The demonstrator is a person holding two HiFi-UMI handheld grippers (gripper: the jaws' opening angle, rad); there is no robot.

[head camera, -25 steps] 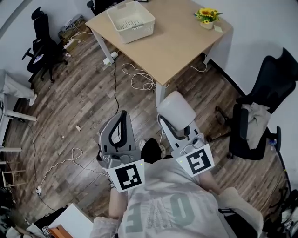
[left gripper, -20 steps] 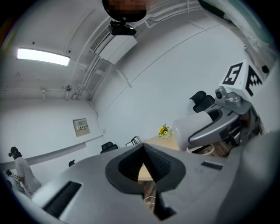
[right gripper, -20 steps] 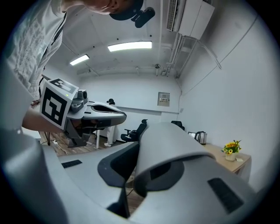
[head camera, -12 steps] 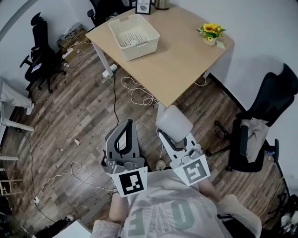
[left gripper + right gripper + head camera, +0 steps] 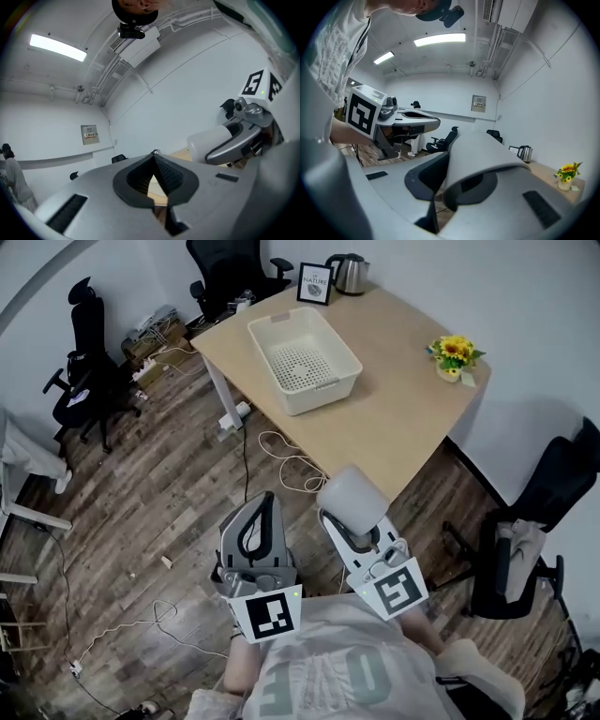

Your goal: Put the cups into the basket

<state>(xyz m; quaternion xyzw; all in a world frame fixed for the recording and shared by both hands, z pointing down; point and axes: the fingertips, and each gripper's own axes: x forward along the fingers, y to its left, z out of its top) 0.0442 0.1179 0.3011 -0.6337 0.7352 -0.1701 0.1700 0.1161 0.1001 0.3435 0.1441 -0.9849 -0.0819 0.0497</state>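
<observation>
White cup (image 5: 483, 154) pinched between the right gripper's (image 5: 349, 514) fingers. Left gripper (image 5: 153, 159) fingers pressed together, empty. Basket (image 5: 323, 393) sits well apart.

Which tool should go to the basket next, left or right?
Right. The right tool is shut on a cup, ready to carry to the basket on the table. The left tool is shut and holds nothing.

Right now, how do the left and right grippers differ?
The left gripper has its jaws together, empty; the right gripper is clamped on a pale cup. Left gripper shows over floor; right gripper's cup overlaps the table edge. Both point toward the basket.
</observation>
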